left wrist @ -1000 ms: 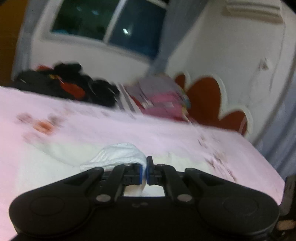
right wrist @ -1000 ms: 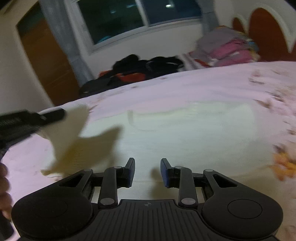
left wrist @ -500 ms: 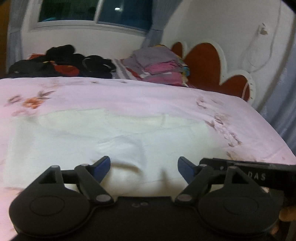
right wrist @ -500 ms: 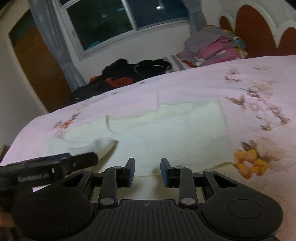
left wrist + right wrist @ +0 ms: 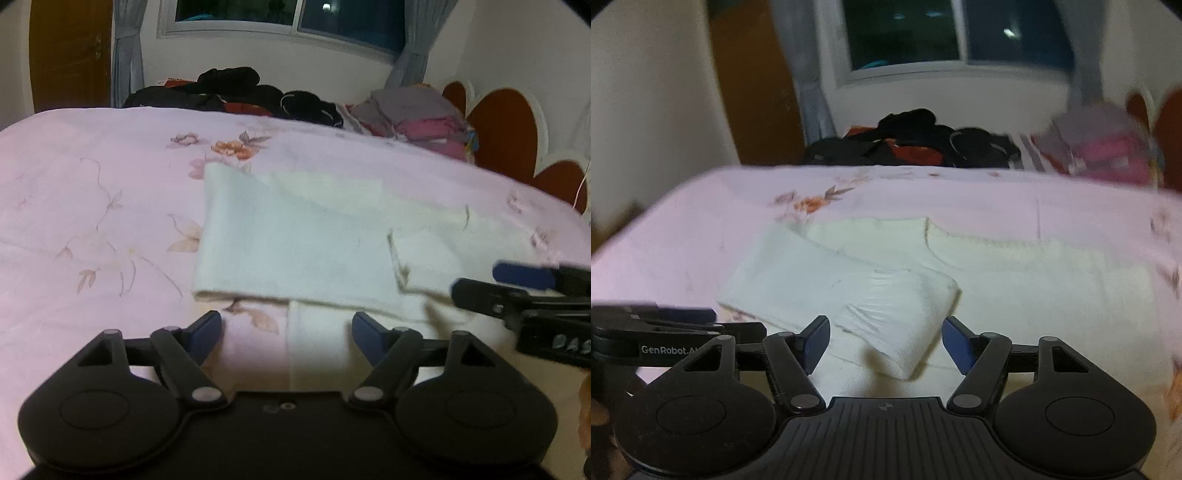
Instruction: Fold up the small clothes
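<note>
A cream white knit garment (image 5: 295,240) lies flat on the pink floral bedsheet (image 5: 92,192), with one sleeve folded across its body. In the right wrist view the folded sleeve end (image 5: 897,317) lies just ahead of my fingers. My left gripper (image 5: 286,332) is open and empty over the garment's near edge. My right gripper (image 5: 884,339) is open and empty; it also shows from the side in the left wrist view (image 5: 517,284). The left gripper shows at the left of the right wrist view (image 5: 665,328).
A heap of dark clothes (image 5: 236,92) lies at the far edge of the bed. A stack of folded grey and pink clothes (image 5: 421,118) sits beside a red and white headboard (image 5: 502,129). A window and a wooden door (image 5: 70,55) are behind.
My left gripper let go of the sleeve, which now lies folded across the garment, and drew back. My right gripper opened wider. Both views swung to the left.
</note>
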A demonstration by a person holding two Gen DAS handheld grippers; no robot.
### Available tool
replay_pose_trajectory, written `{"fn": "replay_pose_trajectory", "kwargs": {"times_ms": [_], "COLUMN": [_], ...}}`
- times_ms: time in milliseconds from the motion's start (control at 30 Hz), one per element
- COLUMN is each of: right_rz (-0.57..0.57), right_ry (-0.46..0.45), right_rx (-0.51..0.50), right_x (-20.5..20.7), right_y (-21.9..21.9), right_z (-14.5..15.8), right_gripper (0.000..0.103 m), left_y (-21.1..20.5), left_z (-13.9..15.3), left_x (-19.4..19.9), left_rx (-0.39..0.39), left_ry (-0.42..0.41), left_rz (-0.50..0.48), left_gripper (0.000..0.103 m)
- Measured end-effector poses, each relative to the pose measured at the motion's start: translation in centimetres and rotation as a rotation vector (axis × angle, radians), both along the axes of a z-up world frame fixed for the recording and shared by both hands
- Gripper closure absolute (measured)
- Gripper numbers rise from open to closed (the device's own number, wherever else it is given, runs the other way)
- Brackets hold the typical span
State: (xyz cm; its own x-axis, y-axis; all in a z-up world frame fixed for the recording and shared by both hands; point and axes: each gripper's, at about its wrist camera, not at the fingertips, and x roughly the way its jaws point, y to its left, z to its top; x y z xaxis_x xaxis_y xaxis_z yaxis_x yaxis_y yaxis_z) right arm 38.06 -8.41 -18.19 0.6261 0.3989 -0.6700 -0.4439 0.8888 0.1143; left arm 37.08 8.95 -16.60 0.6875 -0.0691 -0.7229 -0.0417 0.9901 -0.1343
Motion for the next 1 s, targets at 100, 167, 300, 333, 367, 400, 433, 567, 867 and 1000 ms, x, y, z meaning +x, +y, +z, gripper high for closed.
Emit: {"fn": "replay_pose_trajectory", "kwargs": {"times_ms": [100,167,300,333,367,400,433,567,867,1000], "right_rz": [0.038,0.053,0.058,0.052,0.036,0.016,-0.016,-0.135,-0.347,-0.382], "right_ry": [-0.026,-0.019,-0.011,-0.014,-0.022,-0.028,-0.031,-0.012,0.091,0.150], "right_rx": [-0.099,-0.134,-0.170,-0.159,-0.139,-0.114,-0.079,0.036,0.058,0.120], "right_x": [0.1,0.4,1.2,1.3,1.4,1.6,1.8,2.9,4.0,3.4], "right_y": [1.9,2.5,2.6,2.2,1.7,1.1,0.1,-4.6,-13.5,-15.5], "right_z": [-1.4,-2.4,-3.5,-3.3,-3.0,-2.5,-2.0,0.3,-1.0,-2.0], "right_gripper": [0.045,0.067,0.089,0.101,0.102,0.102,0.102,0.102,0.102,0.102], "left_y": [-0.2,-0.3,-0.2,-0.2,-0.2,-0.3,-0.3,-0.4,-0.8,-0.8], "left_z": [-1.0,-1.2,-1.5,-1.6,-1.6,-1.7,-1.7,-1.7,-1.4,-1.2], "left_x": [0.5,0.9,1.2,1.3,1.2,1.3,1.3,1.4,1.7,1.9], "left_rx": [0.001,0.017,0.030,0.036,0.040,0.043,0.046,0.052,0.073,0.063], "left_ry": [0.012,0.003,-0.001,-0.002,-0.005,-0.006,-0.008,-0.011,-0.029,-0.055], "left_rz": [0.010,0.009,0.008,0.007,0.005,0.004,0.004,0.006,0.010,0.002], "left_gripper": [0.028,0.028,0.026,0.026,0.026,0.026,0.026,0.025,0.037,0.068]}}
